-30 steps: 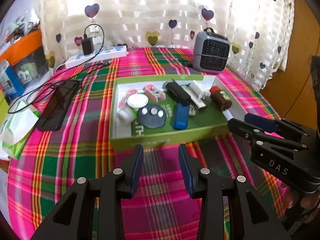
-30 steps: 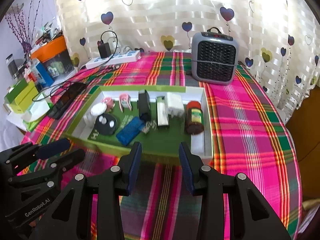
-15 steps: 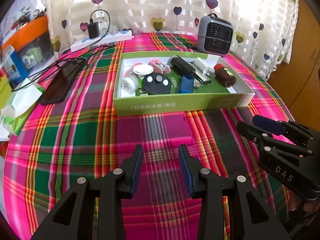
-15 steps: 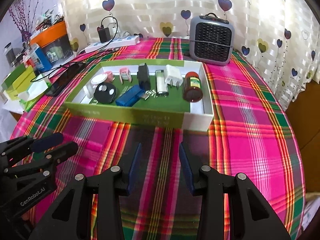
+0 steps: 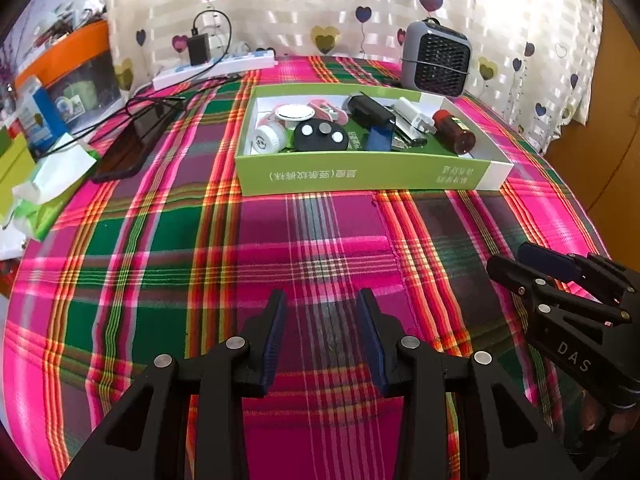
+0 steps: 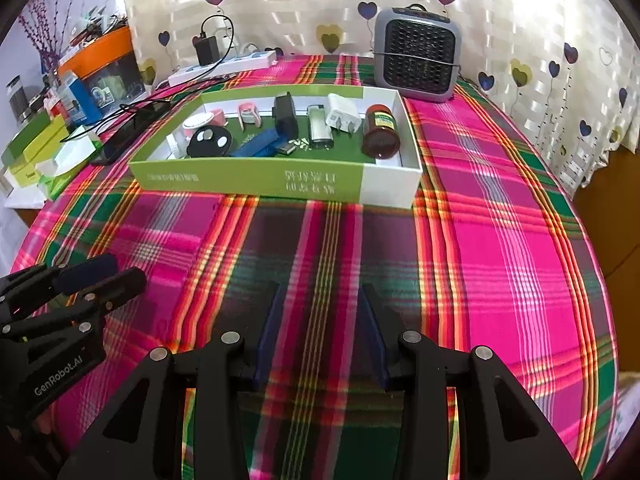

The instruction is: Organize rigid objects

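Round table under a plaid cloth (image 5: 320, 248) in pink, green and purple; behind it a pale curtain (image 6: 304, 4) printed with hearts, wood panelling at far right. At the back edge a grey fan heater (image 6: 418, 56) and a white power strip (image 5: 216, 66) with a black adapter plugged in. Left side: dark phone (image 5: 132, 144) lying flat, cables, cartons, an orange-lidded bin (image 6: 100, 64). The green-and-white box (image 5: 360, 174) sits past mid-table, well apart from both grippers. Inside, laid close together: brown bottle (image 6: 380, 132) on its side at the right end, white plug adapter (image 6: 342, 114), silver lighter-like piece (image 6: 319, 130), black block (image 6: 285, 114), blue flat stick (image 6: 256, 144), black oval remote (image 6: 210, 140) with three pale buttons, white round tins, pink clips. Box front carries white Chinese print, not legible. Left gripper (image 5: 320, 332) spread, nothing between its blue pads, low over the cloth; body reads "GenRobot.AI" in the right view. Right gripper (image 6: 320, 320) likewise spread and empty; "DAS" on its side.
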`<state>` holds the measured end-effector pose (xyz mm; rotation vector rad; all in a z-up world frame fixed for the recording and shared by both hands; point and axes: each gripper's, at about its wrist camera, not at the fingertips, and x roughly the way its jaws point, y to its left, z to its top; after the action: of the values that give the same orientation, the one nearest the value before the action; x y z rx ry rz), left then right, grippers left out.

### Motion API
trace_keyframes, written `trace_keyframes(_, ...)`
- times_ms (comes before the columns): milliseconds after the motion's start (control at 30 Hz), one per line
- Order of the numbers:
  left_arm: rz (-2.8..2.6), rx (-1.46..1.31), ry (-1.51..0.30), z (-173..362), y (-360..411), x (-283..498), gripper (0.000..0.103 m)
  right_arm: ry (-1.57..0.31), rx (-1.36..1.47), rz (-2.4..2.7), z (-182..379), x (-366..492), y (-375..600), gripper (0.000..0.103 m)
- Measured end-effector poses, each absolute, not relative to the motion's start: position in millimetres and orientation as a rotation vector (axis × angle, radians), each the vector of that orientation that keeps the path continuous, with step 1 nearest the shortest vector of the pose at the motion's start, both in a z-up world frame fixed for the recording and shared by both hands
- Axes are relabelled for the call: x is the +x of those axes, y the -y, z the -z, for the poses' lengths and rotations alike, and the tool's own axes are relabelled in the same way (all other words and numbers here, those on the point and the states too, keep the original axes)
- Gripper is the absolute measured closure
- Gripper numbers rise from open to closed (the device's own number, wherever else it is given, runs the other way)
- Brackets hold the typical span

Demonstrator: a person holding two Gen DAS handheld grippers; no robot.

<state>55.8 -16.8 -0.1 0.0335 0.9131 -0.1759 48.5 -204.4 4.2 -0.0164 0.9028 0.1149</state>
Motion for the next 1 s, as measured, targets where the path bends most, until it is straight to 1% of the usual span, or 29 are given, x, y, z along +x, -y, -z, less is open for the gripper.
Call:
trace_keyframes(400, 0.147, 0.049, -0.883, 3, 21, 40, 0.068, -0.891, -0.008, -0.059, -1, 34, 209, 0.063)
trace_keyframes(467, 0.143, 0.059, -0.877, 4, 23, 38, 0.066, -0.884, -0.013, -0.049, -1, 32, 208, 0.063)
trace_keyframes(567, 0.125, 0.073, -0.87, 5, 27, 34, 0.065, -0.874, -0.024, -0.024, 0, 27, 208, 0.052)
trace_keyframes(600, 0.119, 0.074, -0.867, 5, 27, 33, 0.065, -0.87, -0.017, -0.018, 1, 25, 210, 0.05)
trace_keyframes(1000, 0.102, 0.066, -0.84, 6, 31, 23, 0.065, -0.837, 0.0, -0.007, 2, 16, 214, 0.048)
